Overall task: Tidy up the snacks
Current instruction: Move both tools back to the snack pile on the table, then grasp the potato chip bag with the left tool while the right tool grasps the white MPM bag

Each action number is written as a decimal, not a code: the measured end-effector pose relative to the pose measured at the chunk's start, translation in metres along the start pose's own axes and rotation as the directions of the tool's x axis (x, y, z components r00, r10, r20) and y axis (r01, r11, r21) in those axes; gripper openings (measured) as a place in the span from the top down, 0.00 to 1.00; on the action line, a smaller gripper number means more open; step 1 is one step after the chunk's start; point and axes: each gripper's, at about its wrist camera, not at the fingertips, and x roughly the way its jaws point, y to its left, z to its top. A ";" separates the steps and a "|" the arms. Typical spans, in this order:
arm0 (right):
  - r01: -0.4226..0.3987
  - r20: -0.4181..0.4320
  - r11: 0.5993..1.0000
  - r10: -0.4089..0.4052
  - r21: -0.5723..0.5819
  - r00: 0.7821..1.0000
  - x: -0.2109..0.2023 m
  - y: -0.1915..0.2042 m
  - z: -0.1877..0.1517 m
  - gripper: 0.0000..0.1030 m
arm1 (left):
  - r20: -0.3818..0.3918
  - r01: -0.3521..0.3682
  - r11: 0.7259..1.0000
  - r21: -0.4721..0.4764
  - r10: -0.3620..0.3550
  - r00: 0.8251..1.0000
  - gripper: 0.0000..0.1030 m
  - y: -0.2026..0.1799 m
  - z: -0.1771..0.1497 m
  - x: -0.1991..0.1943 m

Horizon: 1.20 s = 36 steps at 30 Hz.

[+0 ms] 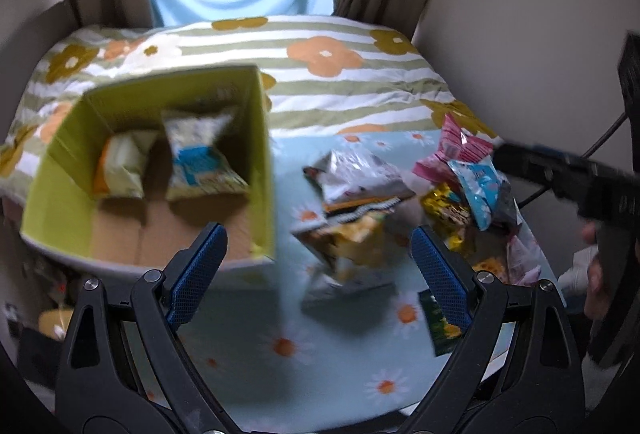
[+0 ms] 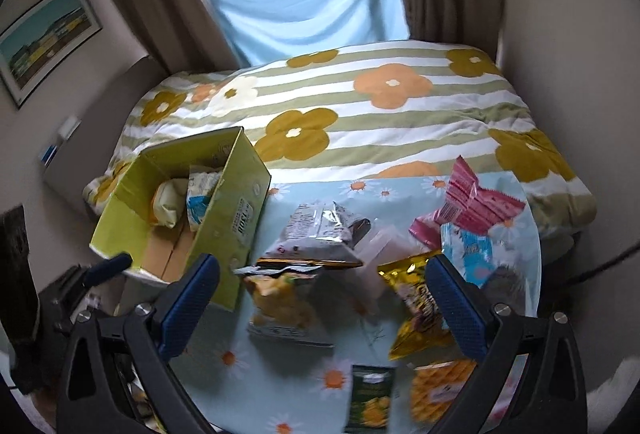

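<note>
**Mid-sort: two packs boxed, both grippers empty over the pile**

Step in hand looks like between picks. Left gripper (image 1: 316, 254) has fingers spread wide, nothing between them, hovering over the near-left part of the surface (image 1: 248, 350) between box and pile. Right gripper (image 2: 324, 286) is also spread wide and empty, aimed at the middle of the pile. Frames are motion-blurred, so fine detail is unreliable.

The green box (image 1: 264, 169) sits at the far-left corner of the surface, open top, touching the flowered bed (image 1: 320, 89) behind. Inside it: a white-and-blue pack (image 1: 200, 161) and a pale yellow pack (image 1: 120, 165), side by side, with much of the cardboard floor still bare.

Snacks still loose on the daisy-print cloth:
- silver pack (image 2: 316, 234), centre, near the box's right wall
- yellow chips pack (image 2: 280, 298), just in front of it, partly under it
- gold pack (image 2: 416, 298), right of centre
- pink pack (image 2: 472, 201) and light-blue pack (image 2: 468, 254) at the far-right edge
- dark green pack (image 2: 368, 398) and orange pack (image 2: 440, 390) at the near edge

Task is judged early, most of the pile unsorted.

Next move, my guess: the right gripper drops onto the yellow chips pack or the silver one, pinches a crimped edge, then carries it left over the box wall. Needs clearance above the rim. Overlapping bags may drag a neighbour along.
</note>
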 end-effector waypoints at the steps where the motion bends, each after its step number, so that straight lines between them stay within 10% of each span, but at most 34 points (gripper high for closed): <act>1: -0.018 -0.012 1.000 0.018 -0.014 1.000 0.004 -0.006 0.003 0.01 | -0.007 -0.003 1.000 -0.010 0.003 1.000 0.10 -0.007 -0.006 0.004; 9: -0.164 -0.160 0.986 0.167 0.029 0.973 0.058 -0.033 0.016 0.01 | -0.062 -0.036 0.996 -0.077 0.031 0.998 0.10 -0.037 -0.033 0.052; 36: -0.178 -0.477 0.961 0.260 0.210 0.840 0.216 -0.032 0.038 0.00 | -0.134 -0.113 0.990 -0.084 0.101 0.986 0.21 -0.024 -0.042 0.180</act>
